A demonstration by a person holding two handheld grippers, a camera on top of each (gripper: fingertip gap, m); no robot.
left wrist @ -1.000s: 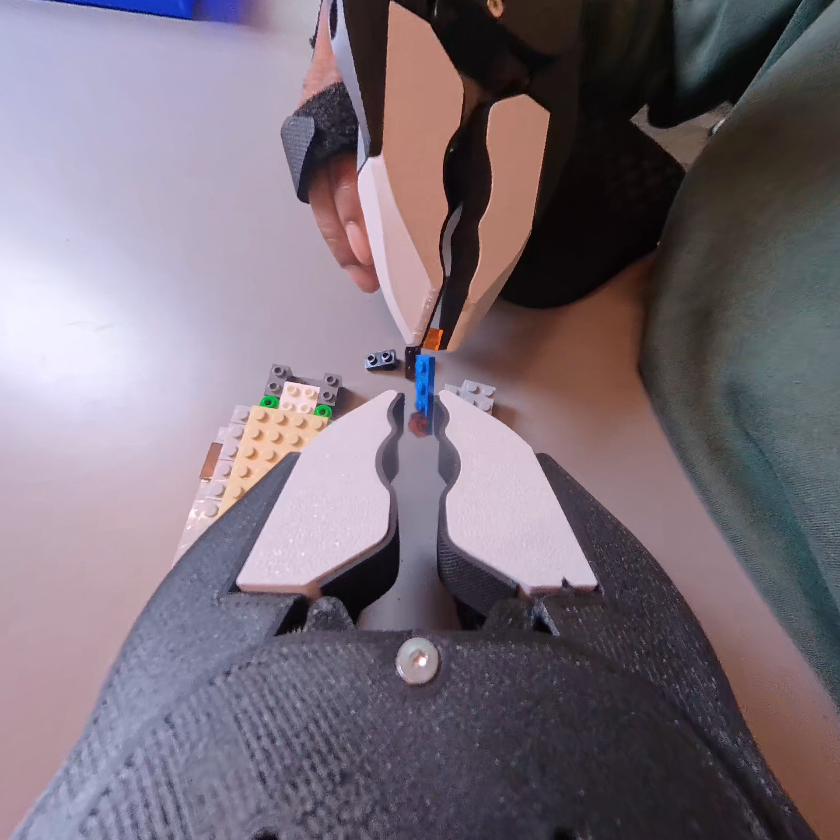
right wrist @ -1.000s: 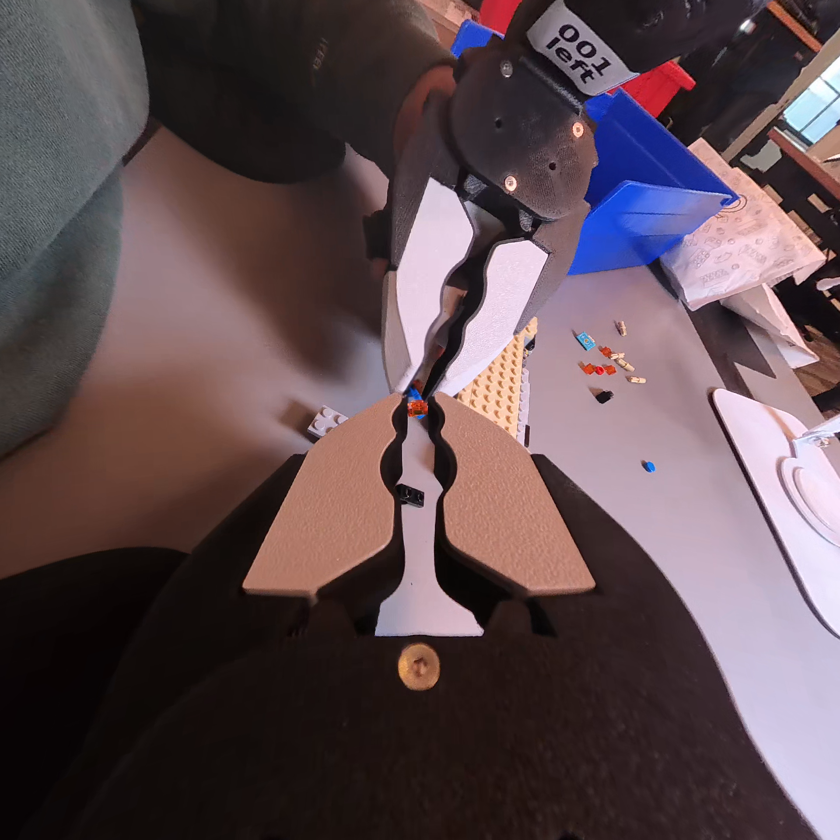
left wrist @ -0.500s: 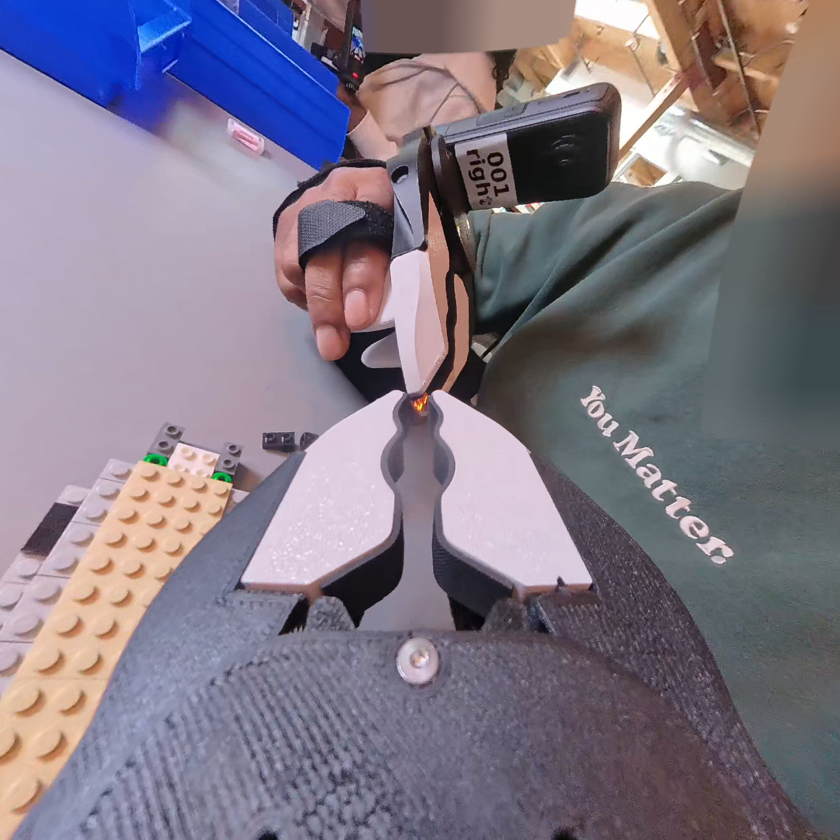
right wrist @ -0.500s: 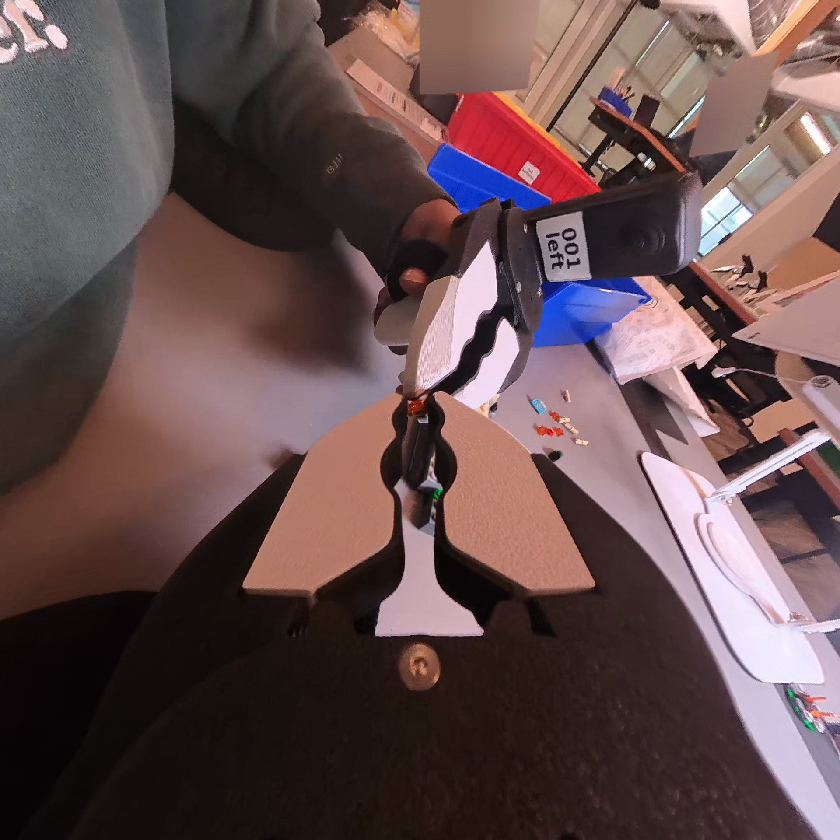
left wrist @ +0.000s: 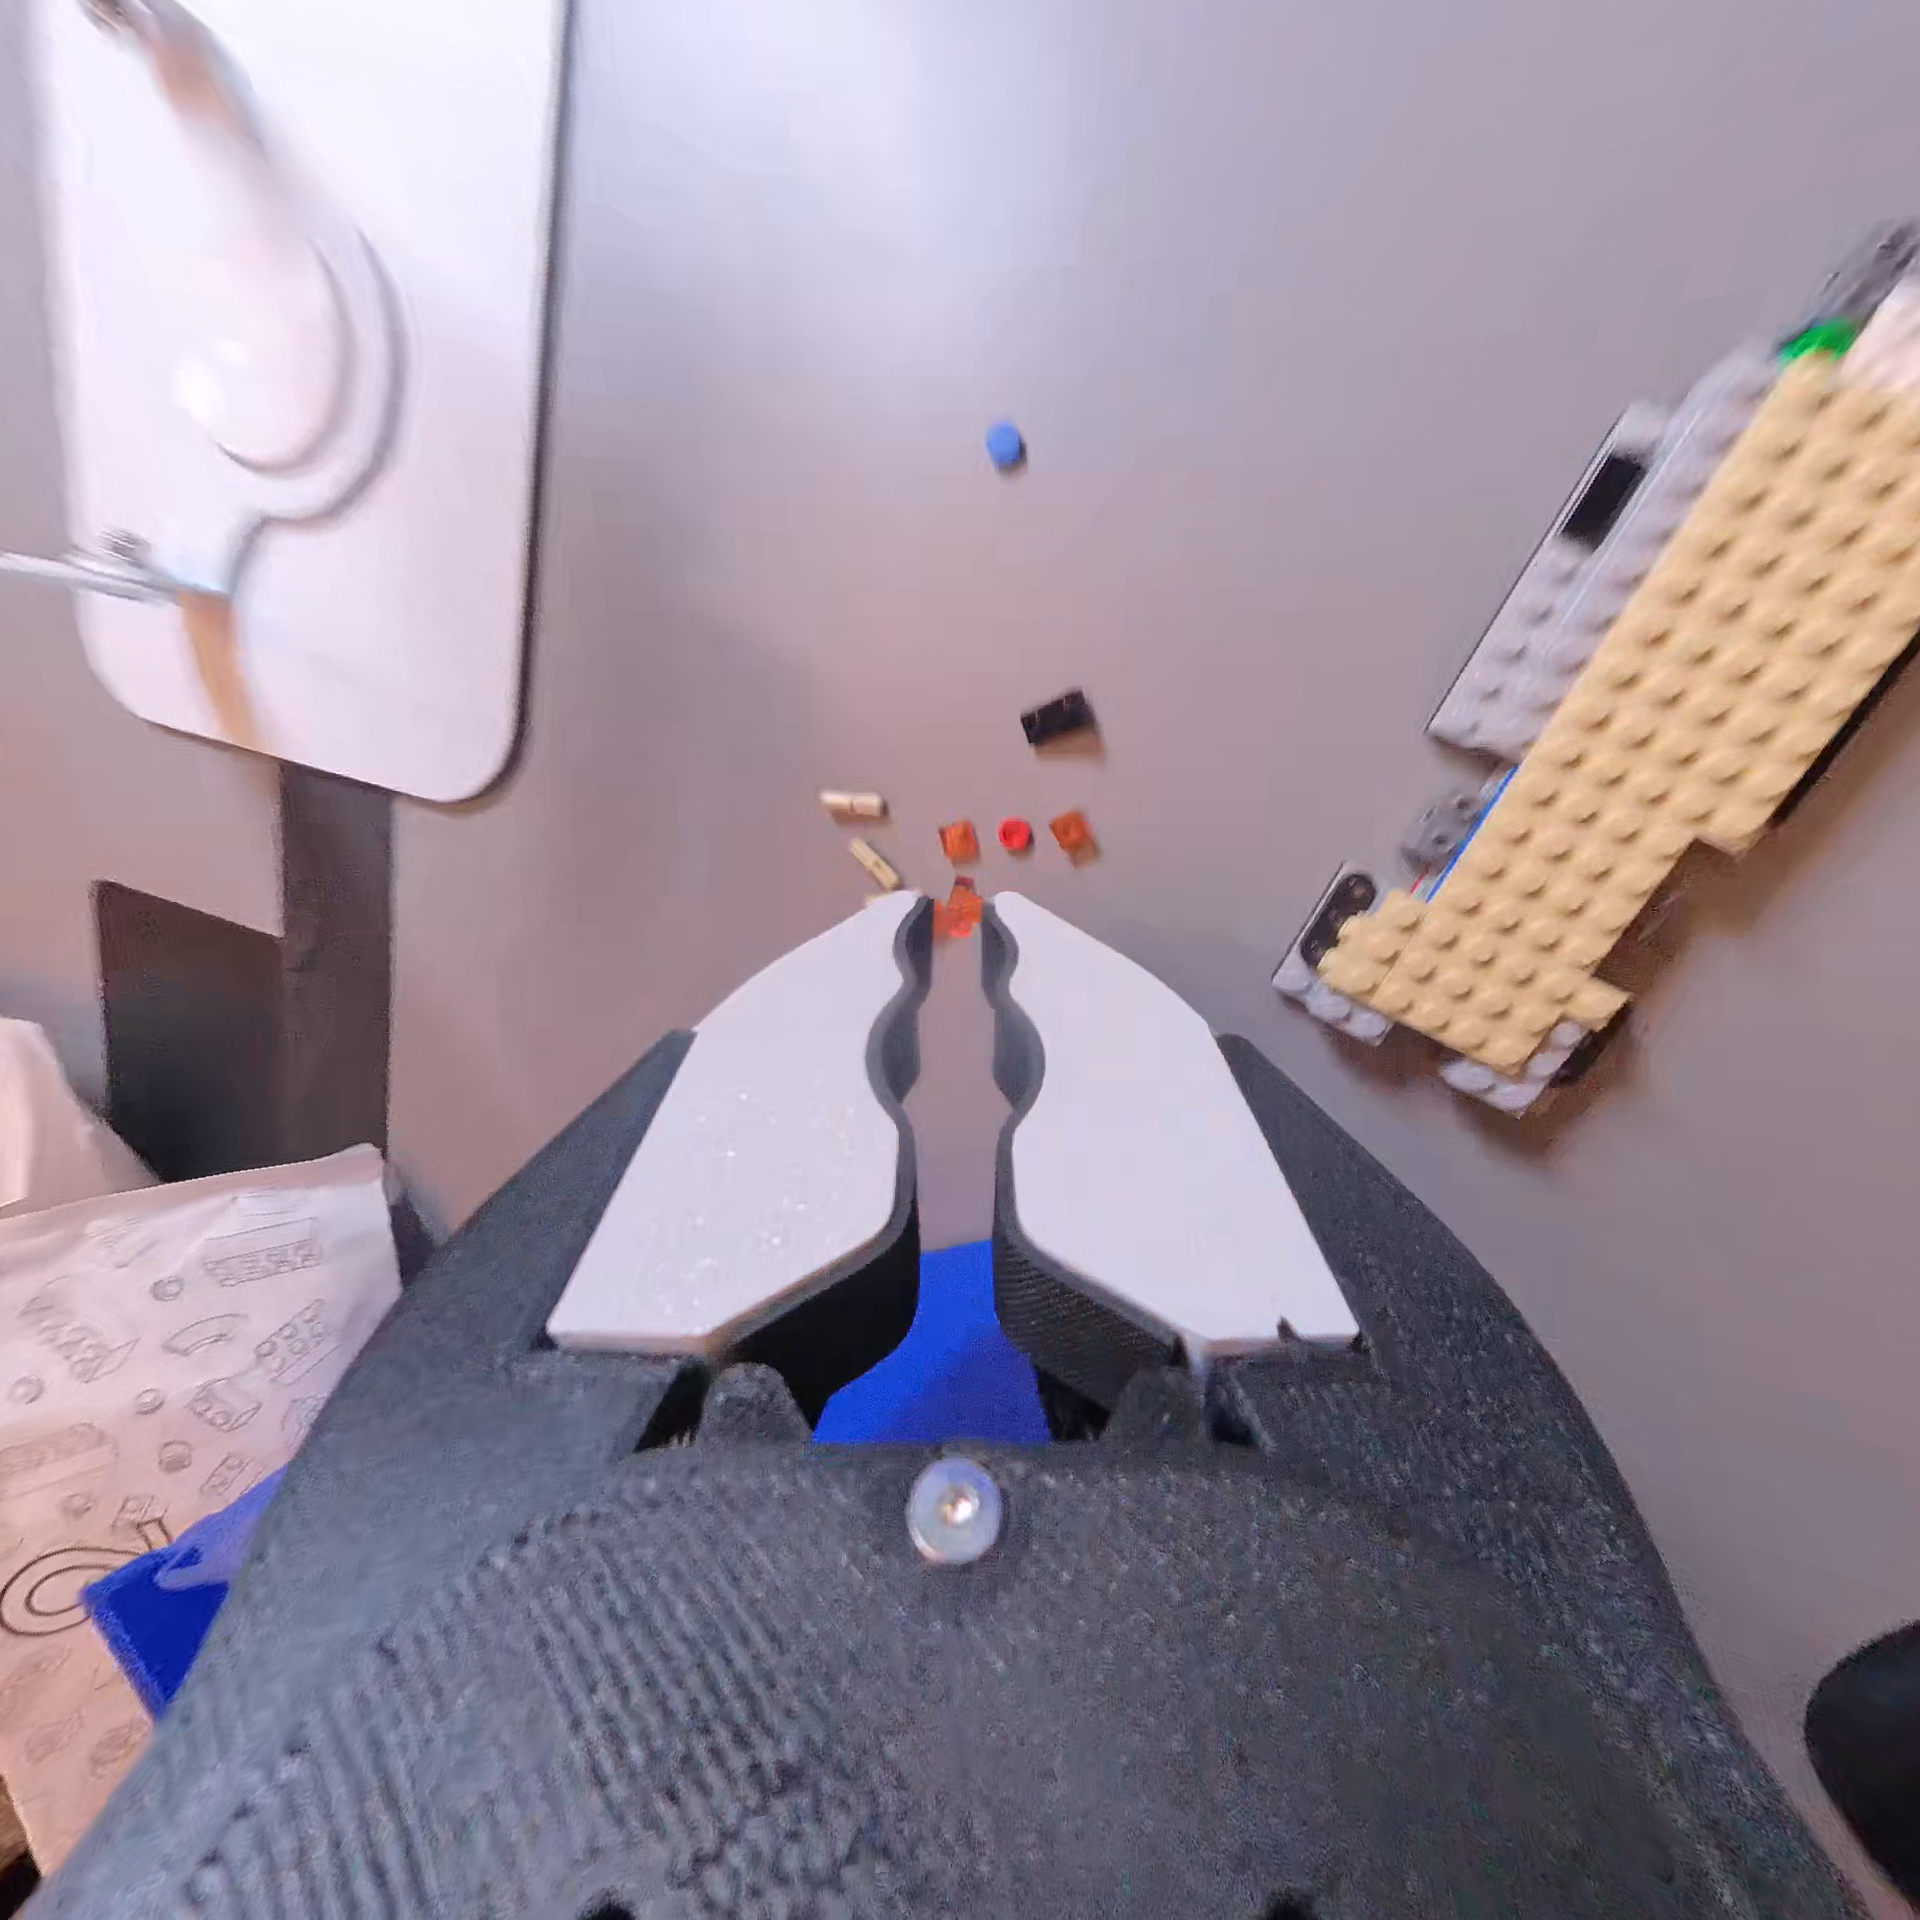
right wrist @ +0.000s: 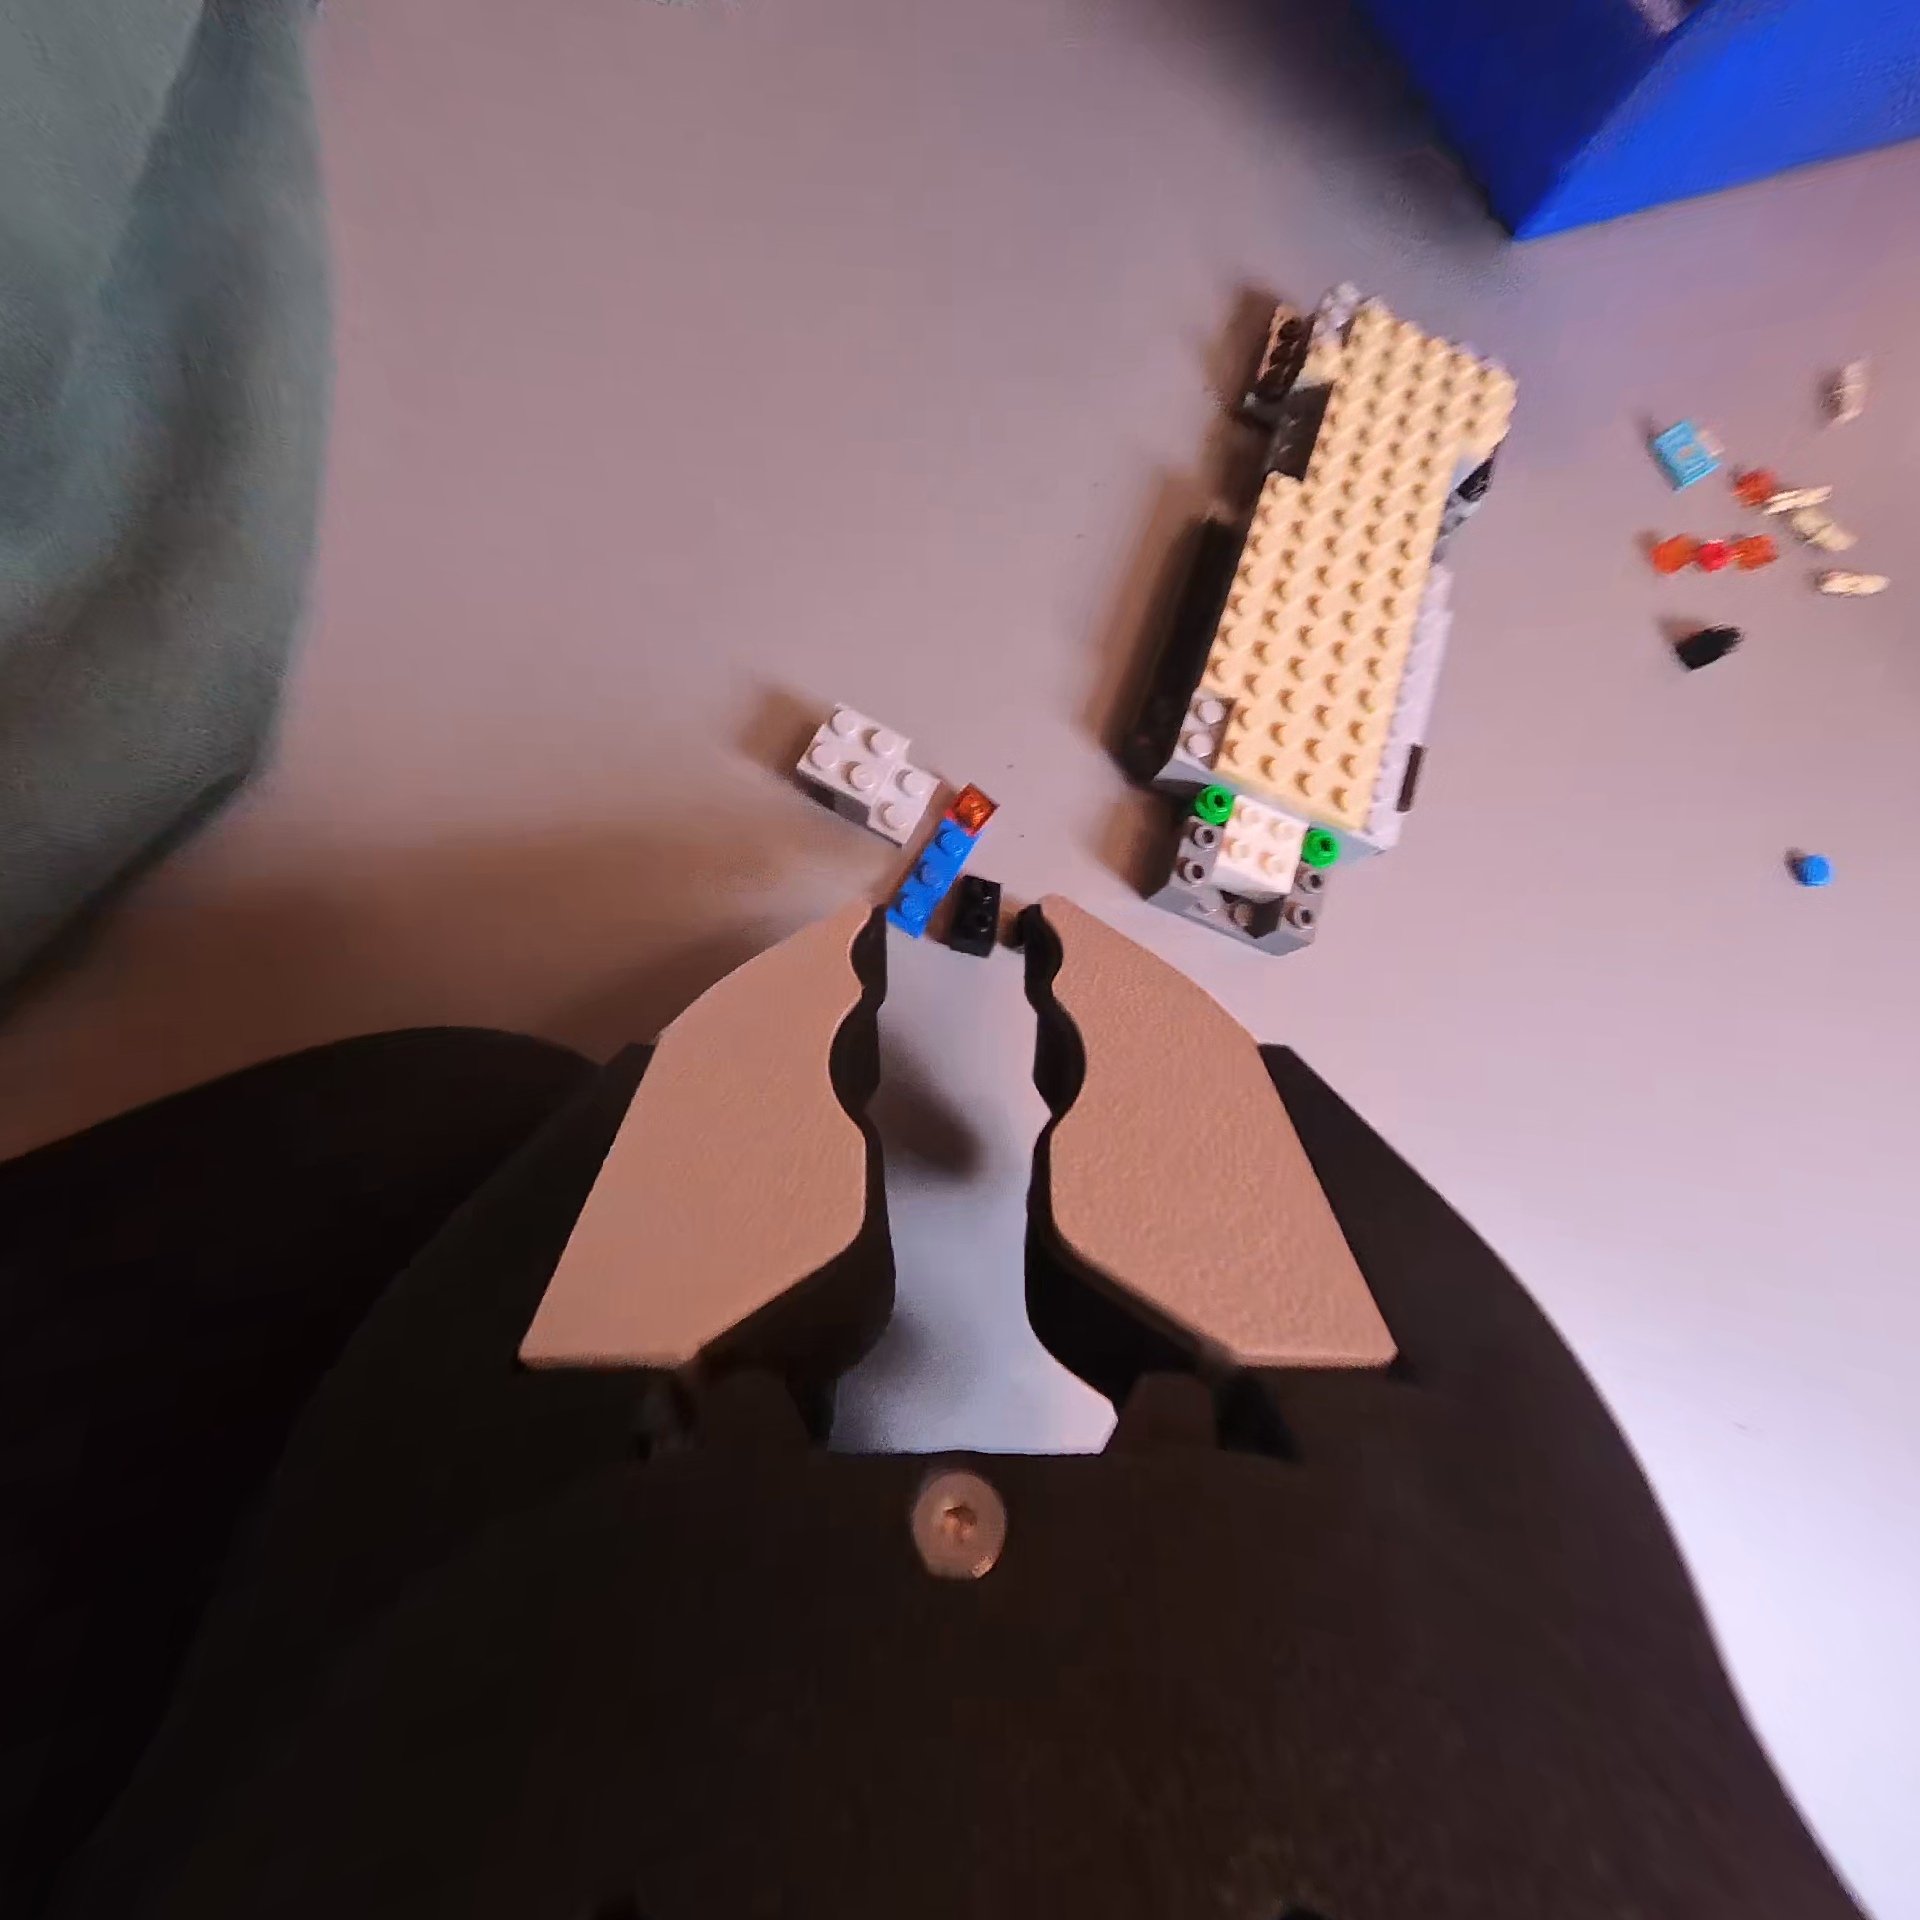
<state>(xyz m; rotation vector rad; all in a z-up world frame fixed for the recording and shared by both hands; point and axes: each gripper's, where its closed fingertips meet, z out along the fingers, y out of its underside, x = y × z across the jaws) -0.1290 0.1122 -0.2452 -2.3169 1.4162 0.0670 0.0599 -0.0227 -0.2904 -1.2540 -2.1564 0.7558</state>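
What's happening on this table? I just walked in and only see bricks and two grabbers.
A person works with two handheld tools among toy bricks. The left tool is shut on a small clear orange piece, above loose orange, red and tan bits. The right tool is open and holds nothing, just above a blue plate and a black brick. A tan-topped build lies nearby.

I am seeing a grey table that is carrying many small bricks. A tan studded plate model is lying in the middle, with a white brick, a blue strip and a black piece near it. A blue bin is standing far right.
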